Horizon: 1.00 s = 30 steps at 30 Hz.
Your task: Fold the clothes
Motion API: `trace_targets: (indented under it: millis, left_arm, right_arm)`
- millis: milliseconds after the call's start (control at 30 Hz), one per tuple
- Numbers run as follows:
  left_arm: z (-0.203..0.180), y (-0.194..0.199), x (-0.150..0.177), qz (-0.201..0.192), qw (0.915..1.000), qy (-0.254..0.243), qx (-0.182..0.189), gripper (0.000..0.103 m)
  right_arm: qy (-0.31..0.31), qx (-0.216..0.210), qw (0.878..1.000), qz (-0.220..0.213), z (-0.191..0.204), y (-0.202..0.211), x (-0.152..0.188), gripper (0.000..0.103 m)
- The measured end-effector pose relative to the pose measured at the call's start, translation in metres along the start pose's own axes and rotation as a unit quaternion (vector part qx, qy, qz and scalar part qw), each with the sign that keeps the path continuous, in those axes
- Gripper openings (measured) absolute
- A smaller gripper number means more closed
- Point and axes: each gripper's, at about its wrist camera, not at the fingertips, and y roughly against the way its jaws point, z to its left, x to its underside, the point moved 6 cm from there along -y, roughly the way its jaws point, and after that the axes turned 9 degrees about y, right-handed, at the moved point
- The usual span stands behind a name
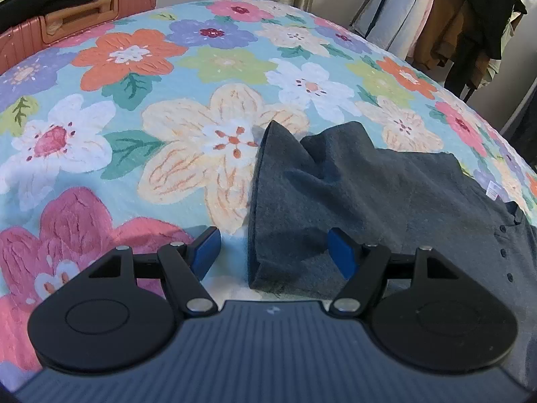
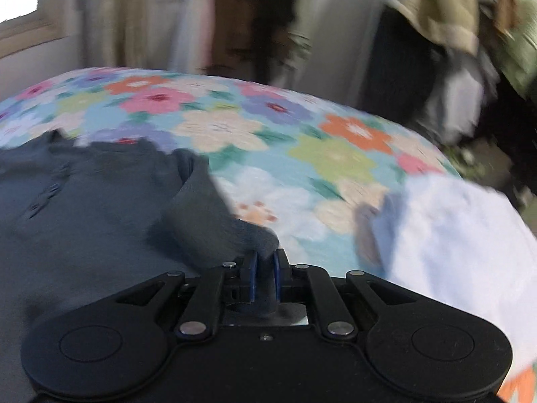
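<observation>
- left gripper hovers low over the bed, its two blue pads spread wide apart with nothing between them.
- under this gripper lies the dark grey shirt, spread on the floral cover; the left edge of the shirt passes between the two pads, below them.
- one sleeve is folded and its tip stands up a little from the cover.
- buttons of the shirt show at the right side of the left view, and a small white label near the collar.
- right gripper is pressed together on a bunch of the shirt; the grey cloth sits between its blue pads and rises from them in a ridge.
- the right view is blurred, so small details are hard to tell.
- a white cloth lies on the cover at the right of the right gripper, apart from the shirt.
- an orange suitcase stands beside the far left edge of the bed.
- hanging clothes are behind the bed on the right.
</observation>
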Motion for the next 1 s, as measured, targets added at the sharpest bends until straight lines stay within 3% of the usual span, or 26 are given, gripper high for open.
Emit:
trace_targets:
  millis: [33,200,300,333,433,533,567,600,633,700,767,833,900,967,1000]
  left_arm:
    - [0.000,0.001,0.001,0.000,1.0000,0.000,0.000,0.070]
    - [-0.001,0.002,0.001,0.002,1.0000,0.001,0.002,0.070]
    - [-0.001,0.000,0.001,0.002,1.0000,-0.001,0.000,0.071]
    - [-0.002,0.000,0.002,0.002,1.0000,-0.002,0.000,0.072]
    - [-0.006,0.000,0.003,0.000,1.0000,-0.009,0.002,0.073]
    - [-0.011,0.001,0.003,-0.001,0.9996,-0.009,0.025,0.073]
    - [-0.013,0.001,0.003,-0.001,0.9994,-0.008,0.033,0.073]
    - [-0.014,0.001,0.003,-0.002,0.9994,-0.009,0.035,0.073]
    - [-0.016,0.001,0.003,-0.002,0.9993,-0.009,0.036,0.073]
    - [-0.016,0.000,0.004,-0.002,0.9994,-0.011,0.033,0.073]
    - [-0.017,-0.001,0.002,-0.001,0.9994,-0.007,0.034,0.073]
    - [-0.017,0.000,0.002,-0.003,0.9993,-0.002,0.038,0.073]
    - [-0.015,0.000,0.003,-0.003,0.9993,-0.002,0.038,0.073]
    - [-0.015,0.000,0.005,-0.002,0.9994,-0.006,0.035,0.073]
    - [-0.015,-0.001,0.005,0.000,0.9994,-0.005,0.033,0.073]
  right_arm:
    - [-0.014,0.005,1.000,0.004,-0.007,-0.002,0.002,0.000]
    - [-0.092,0.014,0.995,0.024,-0.049,-0.011,0.014,0.000]
    - [-0.149,-0.040,0.987,0.046,-0.056,-0.020,0.023,0.014]
    - [-0.172,-0.051,0.982,0.056,-0.057,-0.023,0.027,0.024]
    - [-0.253,-0.094,0.960,0.071,-0.055,-0.036,0.041,0.041]
    - [-0.338,-0.128,0.929,0.076,-0.045,-0.040,0.052,0.046]
    - [-0.350,-0.134,0.924,0.075,-0.041,-0.041,0.052,0.046]
    - [-0.349,-0.146,0.923,0.071,-0.035,-0.043,0.049,0.040]
    - [-0.339,-0.156,0.925,0.067,-0.030,-0.045,0.044,0.009]
    - [-0.298,-0.157,0.940,0.049,-0.022,-0.042,0.031,0.007]
    - [-0.246,-0.135,0.960,-0.010,-0.021,-0.021,0.015,0.006]
    - [-0.181,-0.088,0.978,-0.049,-0.021,0.010,0.008,0.006]
    - [-0.113,-0.038,0.989,-0.087,-0.022,0.042,0.000,0.005]
    - [-0.082,-0.021,0.993,-0.077,-0.016,0.050,0.009,0.005]
    - [-0.077,-0.017,0.996,-0.048,-0.011,0.046,0.020,0.005]
